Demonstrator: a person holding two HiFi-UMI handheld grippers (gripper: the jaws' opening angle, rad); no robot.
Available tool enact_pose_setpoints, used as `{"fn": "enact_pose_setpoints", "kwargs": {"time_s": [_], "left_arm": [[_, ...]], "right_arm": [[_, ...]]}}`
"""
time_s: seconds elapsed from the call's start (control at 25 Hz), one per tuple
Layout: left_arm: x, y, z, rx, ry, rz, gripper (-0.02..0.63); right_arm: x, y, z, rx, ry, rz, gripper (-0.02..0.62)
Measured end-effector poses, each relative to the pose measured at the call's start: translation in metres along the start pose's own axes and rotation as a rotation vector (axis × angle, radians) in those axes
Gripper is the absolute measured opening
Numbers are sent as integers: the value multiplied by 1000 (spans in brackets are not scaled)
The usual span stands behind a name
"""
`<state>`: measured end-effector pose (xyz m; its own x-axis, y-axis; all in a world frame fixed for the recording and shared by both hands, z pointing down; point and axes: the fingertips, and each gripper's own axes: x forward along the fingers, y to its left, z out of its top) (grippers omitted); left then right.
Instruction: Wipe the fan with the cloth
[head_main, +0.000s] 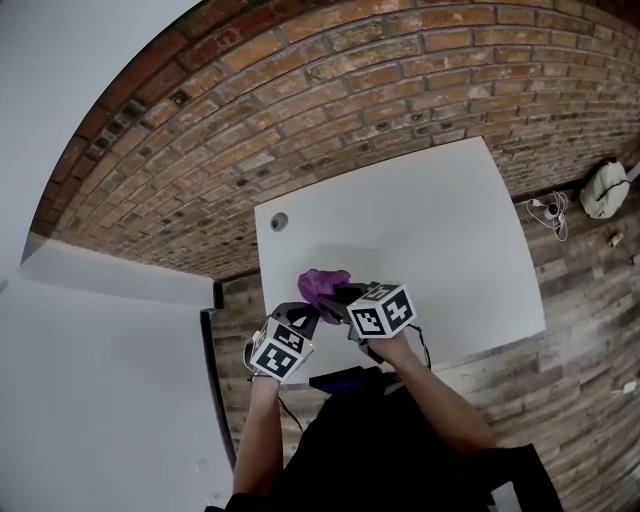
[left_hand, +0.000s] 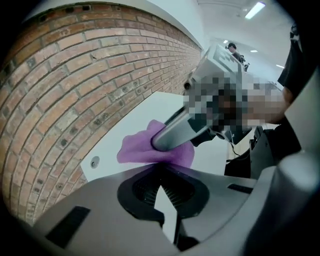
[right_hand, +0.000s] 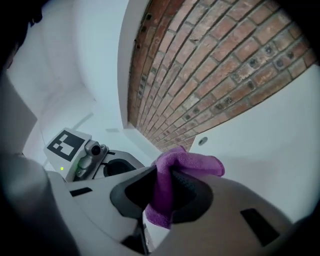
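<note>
A purple cloth (head_main: 322, 283) hangs over the near edge of the white table (head_main: 430, 220), with my right gripper (head_main: 338, 298) shut on it. In the right gripper view the cloth (right_hand: 167, 192) is bunched between the two dark pads and folds over to the right. My left gripper (head_main: 300, 320) sits just left of it, shut with nothing between its jaws (left_hand: 162, 190). In the left gripper view the cloth (left_hand: 135, 147) lies under the right gripper's grey finger (left_hand: 175, 132). No fan shows in any view.
A brick wall (head_main: 300, 90) runs behind the table. The tabletop has a round cable hole (head_main: 279, 221) at its far left corner. On the wooden floor to the right lie a white bag (head_main: 604, 188) and a coiled cable (head_main: 550, 212).
</note>
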<state>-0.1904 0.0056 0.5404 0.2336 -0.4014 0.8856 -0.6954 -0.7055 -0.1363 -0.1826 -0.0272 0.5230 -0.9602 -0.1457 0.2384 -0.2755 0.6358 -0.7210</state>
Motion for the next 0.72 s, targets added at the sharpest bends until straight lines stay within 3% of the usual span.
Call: {"fn": "enact_pose_setpoints", "kwargs": {"time_s": [0.12,0.28,0.4,0.52,0.6,0.72], "left_arm": [[0,2,0,7,6,-3,2],[-2,3,-1,-6,-2,-5,2],[-1,2,0,-12,-7,-13,2],[-1,2,-1,-11,-9,-12,2],[-1,3,-1,-7,-6,-8,2],[-1,2,-2,2,4,-4,2]], "right_arm": [[-12,-32,-15,128,-72,-33,63],[-7,-71,-66,252,48,-80,63],[-24,-84,-55,334,-33,-115,63],[-34,-67,-12,387,-180,-16,63],[-28,-47,1,414,-204,84,63],[-12,-46,-17,416,-169,59,63]]}}
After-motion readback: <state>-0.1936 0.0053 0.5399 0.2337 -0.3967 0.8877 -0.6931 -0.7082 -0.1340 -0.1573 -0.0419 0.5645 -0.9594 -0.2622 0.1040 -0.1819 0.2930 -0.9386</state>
